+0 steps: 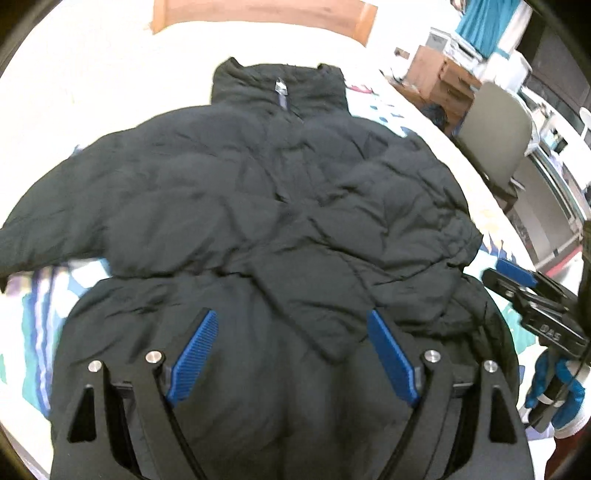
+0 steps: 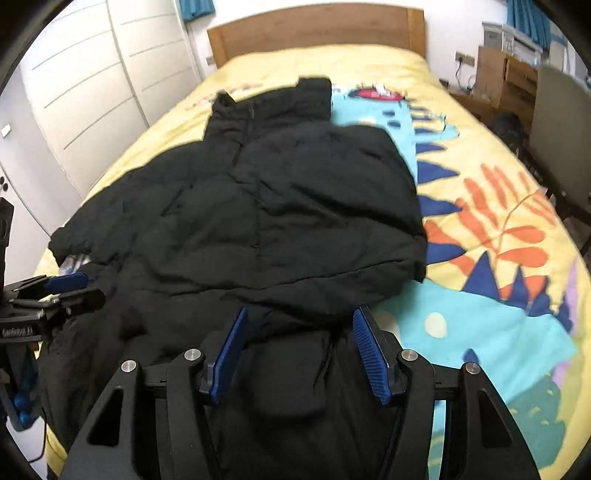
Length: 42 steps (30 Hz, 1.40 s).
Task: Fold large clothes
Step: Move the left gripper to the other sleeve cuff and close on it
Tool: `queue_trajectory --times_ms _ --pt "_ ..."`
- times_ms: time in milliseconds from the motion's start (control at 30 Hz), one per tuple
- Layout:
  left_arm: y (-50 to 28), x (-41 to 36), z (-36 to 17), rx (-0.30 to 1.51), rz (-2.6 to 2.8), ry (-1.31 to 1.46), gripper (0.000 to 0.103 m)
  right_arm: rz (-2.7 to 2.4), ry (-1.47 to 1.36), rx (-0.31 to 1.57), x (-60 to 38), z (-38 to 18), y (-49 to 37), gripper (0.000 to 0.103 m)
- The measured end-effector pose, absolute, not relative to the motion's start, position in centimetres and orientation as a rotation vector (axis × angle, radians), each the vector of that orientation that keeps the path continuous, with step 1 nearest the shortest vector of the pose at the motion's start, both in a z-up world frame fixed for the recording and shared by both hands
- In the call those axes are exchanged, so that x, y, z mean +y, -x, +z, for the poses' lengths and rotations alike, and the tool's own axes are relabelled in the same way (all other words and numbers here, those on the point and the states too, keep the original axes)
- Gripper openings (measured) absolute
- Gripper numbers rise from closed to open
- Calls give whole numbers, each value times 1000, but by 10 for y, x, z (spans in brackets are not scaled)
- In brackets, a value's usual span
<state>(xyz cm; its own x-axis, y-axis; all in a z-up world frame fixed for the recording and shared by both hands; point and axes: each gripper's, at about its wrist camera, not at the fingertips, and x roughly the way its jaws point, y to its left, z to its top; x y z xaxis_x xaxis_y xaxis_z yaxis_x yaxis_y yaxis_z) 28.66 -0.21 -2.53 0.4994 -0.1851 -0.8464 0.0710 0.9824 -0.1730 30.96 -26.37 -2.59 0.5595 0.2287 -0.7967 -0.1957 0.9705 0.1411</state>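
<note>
A large black puffer jacket lies spread on the bed, collar at the far end, zip up the front. Its right sleeve is folded across the body; the left sleeve sticks out to the left. It also shows in the right wrist view. My left gripper is open over the jacket's near hem, holding nothing. My right gripper is open over the hem's right part, black fabric between its blue pads. The right gripper also shows at the right edge of the left wrist view.
The bed has a yellow patterned cover and a wooden headboard. White wardrobe doors stand left of the bed. A grey chair and a wooden cabinet stand to its right.
</note>
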Motion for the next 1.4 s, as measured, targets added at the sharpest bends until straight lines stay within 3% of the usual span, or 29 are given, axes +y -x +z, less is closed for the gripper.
queue_trajectory --times_ms 267,533,1000,1400 --pt "-231 75 14 966 -131 161 83 224 -79 835 -251 30 -246 59" --pt "-201 194 12 958 -22 340 83 158 -162 797 -256 52 -193 59" --pt "-211 358 -54 926 173 717 83 -3 -193 798 -285 66 -160 59" --pt "-270 440 -115 830 233 1059 83 -150 -226 839 -312 57 -172 59"
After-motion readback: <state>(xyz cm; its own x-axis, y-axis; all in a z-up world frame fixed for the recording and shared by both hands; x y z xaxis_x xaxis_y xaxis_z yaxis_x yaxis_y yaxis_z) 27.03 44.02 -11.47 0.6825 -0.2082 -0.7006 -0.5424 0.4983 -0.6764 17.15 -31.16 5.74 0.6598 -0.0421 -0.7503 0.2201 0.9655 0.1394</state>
